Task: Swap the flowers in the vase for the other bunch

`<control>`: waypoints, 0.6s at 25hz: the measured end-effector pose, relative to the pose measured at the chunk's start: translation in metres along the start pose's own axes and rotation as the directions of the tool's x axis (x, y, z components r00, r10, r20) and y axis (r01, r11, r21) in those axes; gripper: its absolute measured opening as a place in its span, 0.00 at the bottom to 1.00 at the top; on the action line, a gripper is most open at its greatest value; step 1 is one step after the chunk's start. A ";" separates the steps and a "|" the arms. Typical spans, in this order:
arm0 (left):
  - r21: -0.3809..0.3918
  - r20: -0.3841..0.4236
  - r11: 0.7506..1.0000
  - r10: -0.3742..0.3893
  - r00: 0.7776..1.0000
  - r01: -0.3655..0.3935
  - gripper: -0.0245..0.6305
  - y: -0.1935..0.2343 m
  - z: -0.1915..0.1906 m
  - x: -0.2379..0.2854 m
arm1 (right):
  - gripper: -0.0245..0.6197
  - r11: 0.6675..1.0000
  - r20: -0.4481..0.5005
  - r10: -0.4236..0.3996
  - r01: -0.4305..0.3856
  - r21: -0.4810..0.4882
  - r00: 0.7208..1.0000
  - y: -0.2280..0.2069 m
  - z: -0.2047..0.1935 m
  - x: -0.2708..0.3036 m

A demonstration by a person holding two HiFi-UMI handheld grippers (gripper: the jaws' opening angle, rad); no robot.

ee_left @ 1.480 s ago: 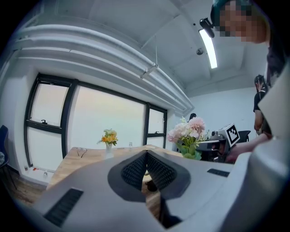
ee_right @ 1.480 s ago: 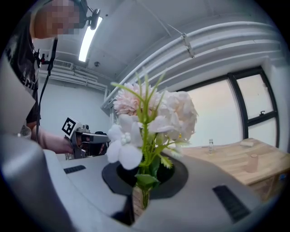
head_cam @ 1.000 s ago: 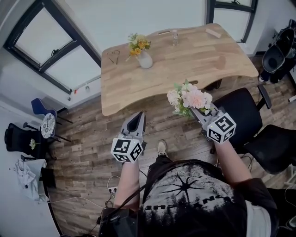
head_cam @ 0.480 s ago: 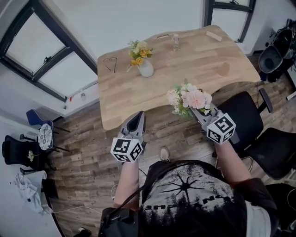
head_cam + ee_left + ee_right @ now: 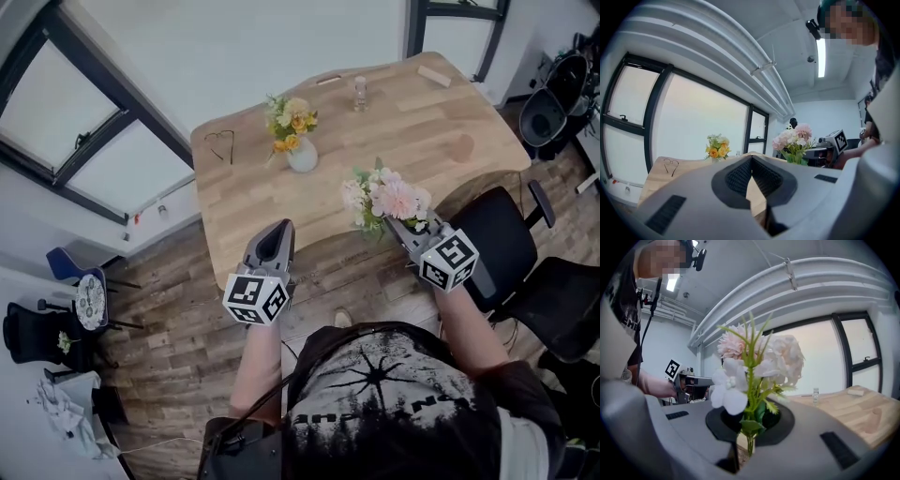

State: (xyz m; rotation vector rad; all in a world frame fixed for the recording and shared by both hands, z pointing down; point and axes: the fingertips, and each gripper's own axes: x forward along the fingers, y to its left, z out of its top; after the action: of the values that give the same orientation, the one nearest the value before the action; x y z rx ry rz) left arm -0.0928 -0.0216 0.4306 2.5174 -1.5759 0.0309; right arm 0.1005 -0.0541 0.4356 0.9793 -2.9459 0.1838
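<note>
The right gripper is clamped on the thin green stems of the pink bunch, which stands upright right of centre in the head view, over the near edge of the table. The left gripper, at lower centre, has its jaws together with nothing between them. The white vase stands on the table at upper centre, well apart from both grippers, with the yellow bunch in it. Both bunches look light, with soft, crushable heads on slim, springy stems, so the place to hold them is low on the gathered stems, never on the blooms. For the yellow bunch that likely means just above the vase mouth, below the leaves, and pulling straight up. The vase looks small, smooth and breakable, and probably light enough to lift or tip with the stems if they bind in its neck. With the right gripper occupied, the empty left one seems the tool for drawing the yellow bunch out. The pink stems look slippery and few, so a firm pinch matters when threading them into the narrow mouth.
</note>
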 end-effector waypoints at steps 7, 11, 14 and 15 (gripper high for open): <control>0.018 -0.014 0.999 -0.046 0.999 0.046 0.06 0.038 0.003 0.022 | 0.09 0.998 0.000 -0.058 0.058 0.002 0.998 -0.009 -0.006 0.039; 0.024 -0.017 0.997 -0.067 0.998 0.067 0.06 0.057 0.005 0.035 | 0.09 0.997 -0.002 -0.080 0.080 -0.001 0.997 -0.014 -0.009 0.059; 0.024 -0.020 0.997 -0.077 0.997 0.077 0.06 0.069 0.004 0.044 | 0.09 0.996 -0.006 -0.094 0.094 -0.002 0.996 -0.017 -0.013 0.070; 0.023 -0.020 0.997 -0.079 0.997 0.079 0.06 0.072 0.004 0.046 | 0.09 0.995 -0.009 -0.097 0.097 -0.004 0.995 -0.018 -0.013 0.074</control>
State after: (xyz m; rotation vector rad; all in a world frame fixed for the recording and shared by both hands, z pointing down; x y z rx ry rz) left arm -0.1370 -0.0943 0.4412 2.5872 -1.4760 0.0636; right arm 0.0519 -0.1105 0.4556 1.1150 -2.8813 0.1796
